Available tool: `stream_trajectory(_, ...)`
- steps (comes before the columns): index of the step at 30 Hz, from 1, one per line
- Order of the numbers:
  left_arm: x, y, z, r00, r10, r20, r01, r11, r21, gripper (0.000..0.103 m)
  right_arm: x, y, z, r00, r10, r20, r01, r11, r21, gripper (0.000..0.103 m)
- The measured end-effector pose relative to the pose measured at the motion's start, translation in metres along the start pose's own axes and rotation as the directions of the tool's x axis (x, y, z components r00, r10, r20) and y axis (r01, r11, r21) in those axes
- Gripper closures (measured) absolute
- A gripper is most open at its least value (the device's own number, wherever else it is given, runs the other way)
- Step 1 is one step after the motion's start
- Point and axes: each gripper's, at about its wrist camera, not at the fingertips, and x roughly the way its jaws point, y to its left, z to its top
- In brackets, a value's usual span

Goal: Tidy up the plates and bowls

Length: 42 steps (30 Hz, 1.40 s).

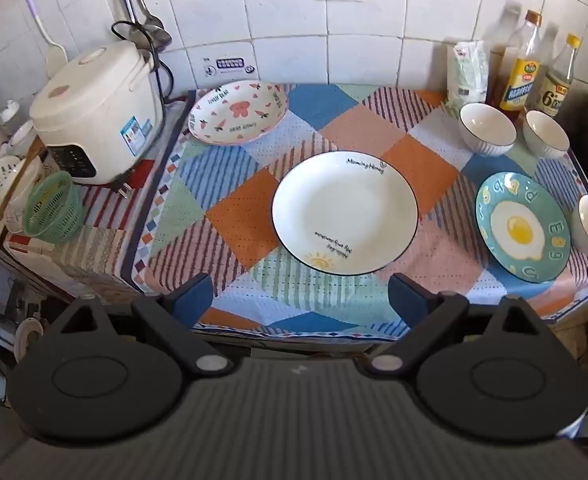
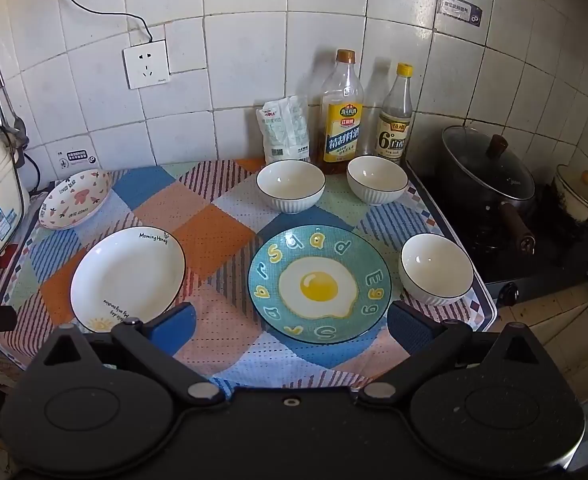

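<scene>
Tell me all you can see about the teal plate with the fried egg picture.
The round teal plate with a fried egg picture looks like glazed ceramic. A white and yellow egg fills its centre, and yellow and white letters, among them "Egg", run around its rim. It lies flat and upright on the patchwork cloth, empty, touching no other dish. A white ribbed bowl stands close to its right. The open right gripper hovers over its near edge, not touching it.

Left hand-held gripper (image 1: 301, 300) — black body, blue fingertips (image 1: 194, 300), silver pivots
</scene>
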Motion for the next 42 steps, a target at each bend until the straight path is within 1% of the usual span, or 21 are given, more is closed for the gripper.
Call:
stream_trajectory(1,0.000,-0.003,0.000,1.000,0.004,0.006,-0.004,1.000,0.010,0.008,0.000,0.000,0.000,1.000,0.006,-0.006,-0.006,1.000,0.002,0.000)
stream_trajectory(2,-0.007,-0.009,-0.003,0.999,0.034,0.037,-0.034,0.999,0.003,0.008,0.000,0.000,0.000,1.000,0.010,-0.007,-0.009,1.000,0.001,0.000)
stream_trajectory(4,-0.010,-0.010,-0.002,1.000,0.012,0.024,-0.012,1.000,-0.015,0.008,0.000,0.001,-0.001,1.000,0.021,-0.005,-0.021,1.000,-0.004,0.000)
stream_trajectory(6,-0.009,-0.012,0.002,1.000,-0.003,0.002,0.003,1.000,-0.027,0.008,-0.001,0.002,0.007,1.000,0.024,-0.005,-0.024,1.000,-0.001,0.000)
stream_trajectory(9,-0.007,-0.010,-0.002,1.000,-0.022,0.003,0.022,0.999,-0.040,0.009,-0.001,0.005,0.008,1.000,0.029,-0.007,-0.029,1.000,0.000,0.000)
stream_trajectory(11,-0.005,-0.006,-0.004,1.000,-0.027,0.000,0.027,0.998,-0.052,0.010,-0.002,0.012,0.006,1.000,0.028,0.001,-0.028,1.000,0.004,0.000)
stream_trajectory(12,-0.005,-0.005,-0.005,1.000,-0.027,0.000,0.027,0.998,-0.054,0.010,-0.003,0.003,0.002,0.999,0.040,0.010,-0.040,0.999,0.003,0.000)
stream_trajectory(15,-0.002,-0.003,-0.006,1.000,-0.026,-0.007,0.025,0.998,-0.053,0.011,-0.001,0.004,0.001,0.999,0.046,0.006,-0.046,0.999,-0.001,0.000)
stream_trajectory(18,0.000,-0.006,-0.010,1.000,-0.027,-0.005,0.027,0.999,-0.034,0.011,0.001,0.006,0.000,0.999,0.051,0.003,-0.051,0.999,0.003,0.000)
stream_trajectory(20,-0.001,-0.009,-0.012,1.000,-0.017,0.013,0.018,1.000,-0.009,0.010,0.003,0.007,-0.003,0.999,0.049,-0.001,-0.049,0.999,0.000,0.000)
stream_trajectory(24,-0.006,-0.010,-0.015,0.997,0.001,0.081,0.001,1.000,-0.020,0.009,0.005,0.011,-0.008,0.999,0.033,0.006,-0.033,0.999,-0.018,0.000)
stream_trajectory(30,-0.007,-0.015,-0.018,0.991,0.002,0.133,-0.003,1.000,0.013,0.009,0.010,0.013,-0.011,1.000,0.009,0.010,-0.008,0.999,-0.040,0.000)
stream_trajectory(35,-0.002,-0.019,-0.023,0.992,0.006,0.126,-0.009,1.000,0.023,0.009,0.010,0.012,-0.013,1.000,0.001,0.012,-0.001,0.999,-0.035,0.000)
stream_trajectory(42,0.002,-0.017,-0.031,0.994,-0.010,0.110,0.011,1.000,-0.011,0.009,0.010,0.014,-0.017,1.000,-0.002,0.019,0.003,0.999,-0.042,0.000)
